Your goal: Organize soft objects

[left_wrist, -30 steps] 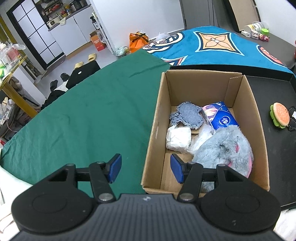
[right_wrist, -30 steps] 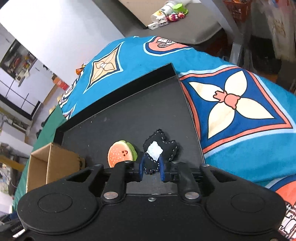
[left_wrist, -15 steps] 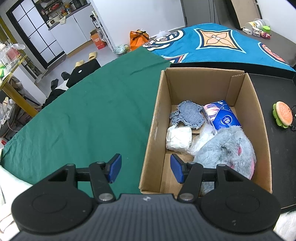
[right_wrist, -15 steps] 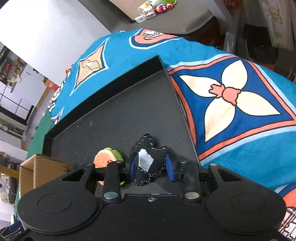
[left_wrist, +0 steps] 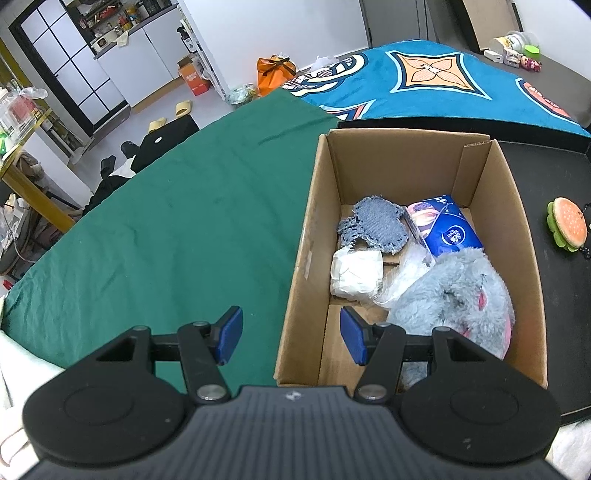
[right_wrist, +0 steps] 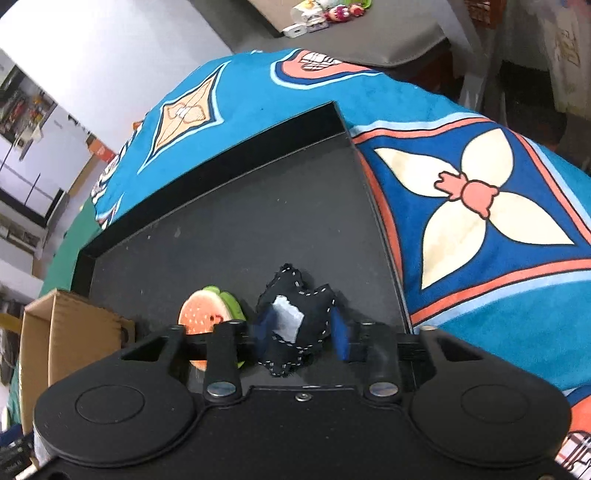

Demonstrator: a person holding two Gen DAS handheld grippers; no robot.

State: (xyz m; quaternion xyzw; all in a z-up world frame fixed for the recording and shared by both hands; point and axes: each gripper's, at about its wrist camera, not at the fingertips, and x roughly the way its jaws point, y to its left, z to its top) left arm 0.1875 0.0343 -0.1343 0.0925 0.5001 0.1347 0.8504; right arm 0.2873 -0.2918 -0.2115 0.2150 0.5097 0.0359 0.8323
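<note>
A cardboard box holds a grey plush toy, a denim patch, a blue tissue pack and a white bundle. My left gripper is open and empty above the box's near left wall. A burger plush and a black stitched fabric toy lie on the black tray. My right gripper is open, its fingers on either side of the black toy. The burger also shows in the left wrist view.
The box stands left of the tray. A green cloth covers the table's left part, a blue patterned cloth the right. Small items sit on a grey table beyond.
My right gripper has opened: a second ago it pinched the black toy, now its fingers stand apart around it. The left gripper shifted slightly left over the box edge.
</note>
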